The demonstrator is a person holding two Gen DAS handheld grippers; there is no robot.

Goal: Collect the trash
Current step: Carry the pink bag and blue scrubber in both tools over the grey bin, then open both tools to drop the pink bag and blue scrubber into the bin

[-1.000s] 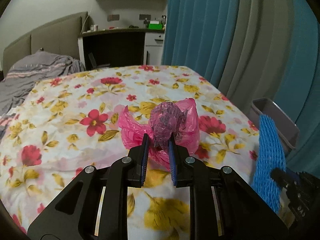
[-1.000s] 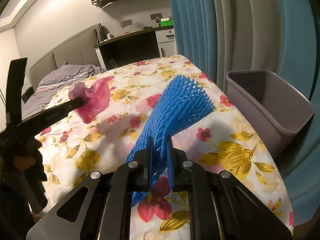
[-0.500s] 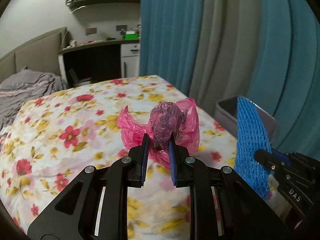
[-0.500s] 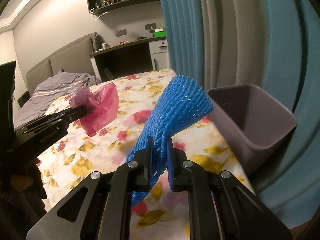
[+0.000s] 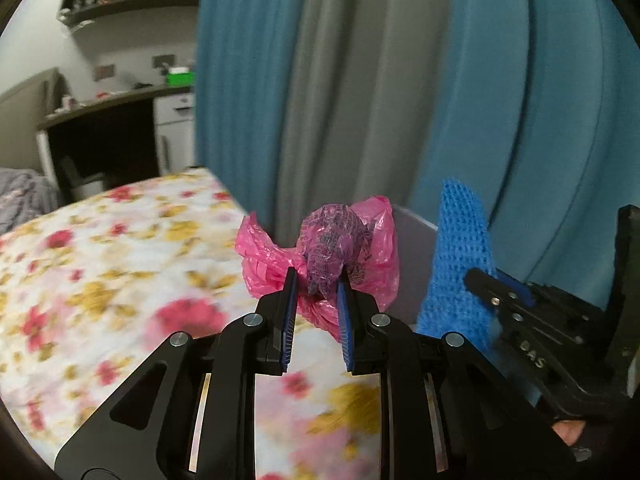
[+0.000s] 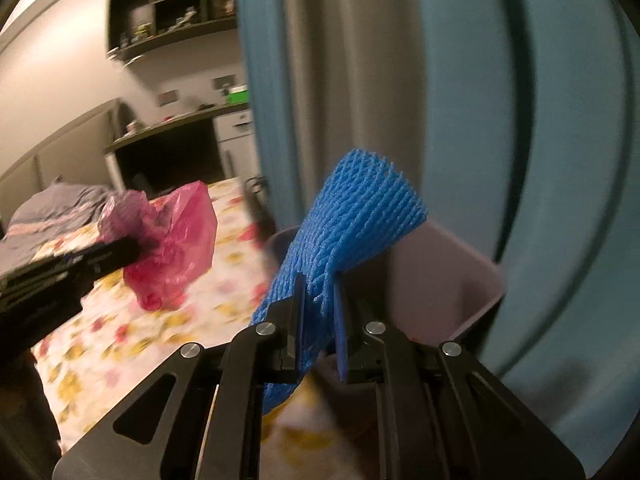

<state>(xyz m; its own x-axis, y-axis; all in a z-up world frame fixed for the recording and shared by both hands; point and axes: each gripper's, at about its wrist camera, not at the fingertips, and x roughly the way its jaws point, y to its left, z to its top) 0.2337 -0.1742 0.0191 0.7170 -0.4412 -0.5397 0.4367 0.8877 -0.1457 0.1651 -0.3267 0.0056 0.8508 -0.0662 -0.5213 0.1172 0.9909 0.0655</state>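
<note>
My left gripper [image 5: 316, 280] is shut on a crumpled pink plastic bag [image 5: 340, 248] and holds it in the air above the bed's right edge; the bag also shows in the right wrist view [image 6: 172, 240]. My right gripper [image 6: 319, 284] is shut on a blue foam net sleeve [image 6: 352, 216], held just in front of the grey trash bin [image 6: 472, 280]. In the left wrist view the blue sleeve [image 5: 460, 256] and right gripper [image 5: 504, 292] are to the right, with the bin's rim [image 5: 412, 220] behind the pink bag.
The bed with a floral sheet [image 5: 100, 280] lies to the left and below. Teal and grey curtains [image 5: 400, 80] hang close behind the bin. A dark desk [image 5: 100, 140] and wall shelves [image 6: 172, 20] stand at the far end of the room.
Both grippers have moved right toward the bin with their loads still held. The bin now sits directly behind both items and the curtains fill most of each view.
</note>
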